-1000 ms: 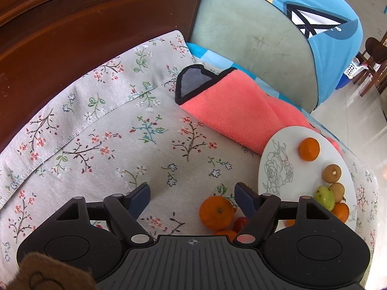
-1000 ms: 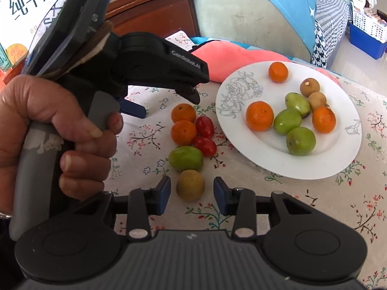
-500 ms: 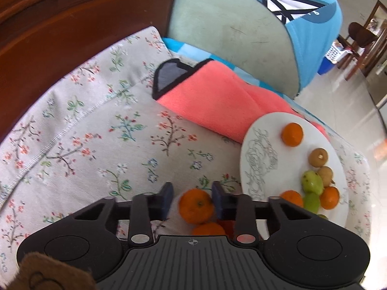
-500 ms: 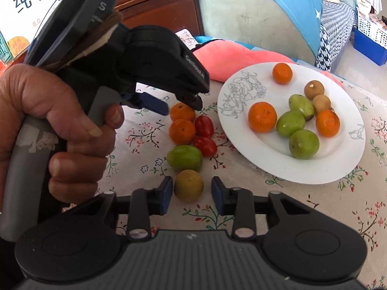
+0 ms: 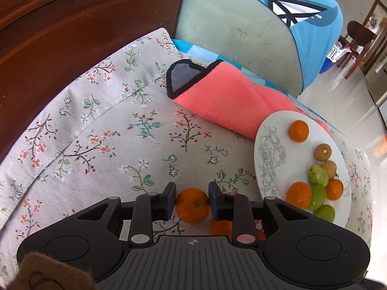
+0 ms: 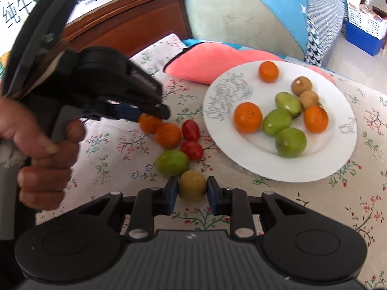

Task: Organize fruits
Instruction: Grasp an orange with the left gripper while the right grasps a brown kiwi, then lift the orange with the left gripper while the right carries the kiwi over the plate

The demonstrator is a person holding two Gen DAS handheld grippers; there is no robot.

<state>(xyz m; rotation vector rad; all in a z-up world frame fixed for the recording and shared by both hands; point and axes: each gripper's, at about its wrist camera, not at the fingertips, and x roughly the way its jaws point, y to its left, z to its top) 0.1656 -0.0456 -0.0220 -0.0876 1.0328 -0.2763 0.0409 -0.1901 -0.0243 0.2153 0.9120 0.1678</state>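
Both tongs have just closed from spread: the left gripper (image 5: pixel 192 200) now pinches a mandarin (image 5: pixel 192 205) on the floral cloth (image 5: pixel 101 130), the right gripper (image 6: pixel 192 189) is tightening on a brown longan (image 6: pixel 192 185). Each fruit seems ready to lift toward the white plate (image 6: pixel 321 169) at right.

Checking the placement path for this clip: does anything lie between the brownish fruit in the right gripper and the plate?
Nothing visible blocks it. The brownish fruit sits between the closing fingers of the right gripper; only bare floral tablecloth lies between it and the near rim of the white plate. The green fruit touches its far-left side, off that path.
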